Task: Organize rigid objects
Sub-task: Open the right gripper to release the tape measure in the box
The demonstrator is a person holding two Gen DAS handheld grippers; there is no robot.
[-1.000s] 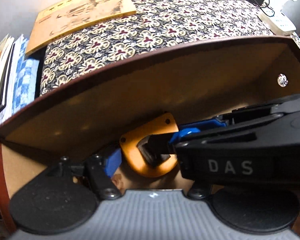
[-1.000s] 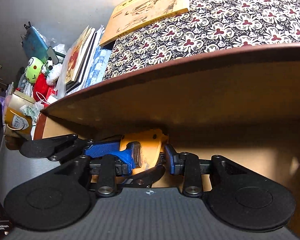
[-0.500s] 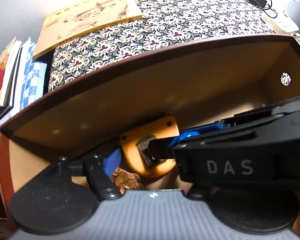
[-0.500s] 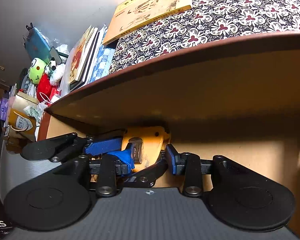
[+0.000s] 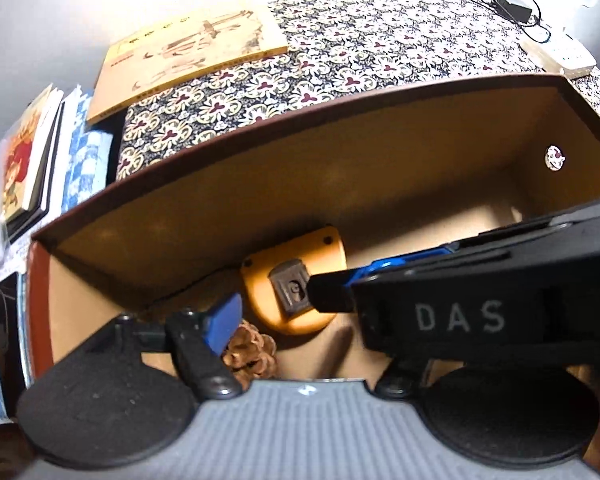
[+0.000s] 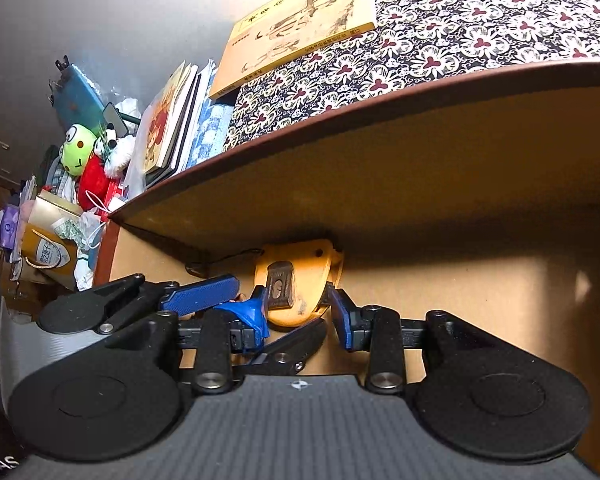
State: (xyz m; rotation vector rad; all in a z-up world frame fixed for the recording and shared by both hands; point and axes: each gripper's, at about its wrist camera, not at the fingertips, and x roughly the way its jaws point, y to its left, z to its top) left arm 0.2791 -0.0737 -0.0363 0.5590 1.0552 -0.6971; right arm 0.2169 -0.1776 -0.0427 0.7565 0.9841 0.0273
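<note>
At the far left, a frog plush (image 6: 76, 156) and stacked books (image 6: 172, 120) are seen beside a brown box (image 5: 340, 184). The left gripper (image 5: 292, 320) is held with fingers apart near a pine cone (image 5: 252, 354). Inside the box, against its back wall, an orange object (image 6: 296, 284) is flanked by the right gripper (image 6: 300, 314), fingers spread at its sides; contact cannot be told.

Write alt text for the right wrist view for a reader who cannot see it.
The right gripper reaches into a brown cardboard box, its blue-padded fingers on either side of an orange tape measure. The left gripper enters from the left. Behind the box, a yellow book lies on a floral cloth.
</note>
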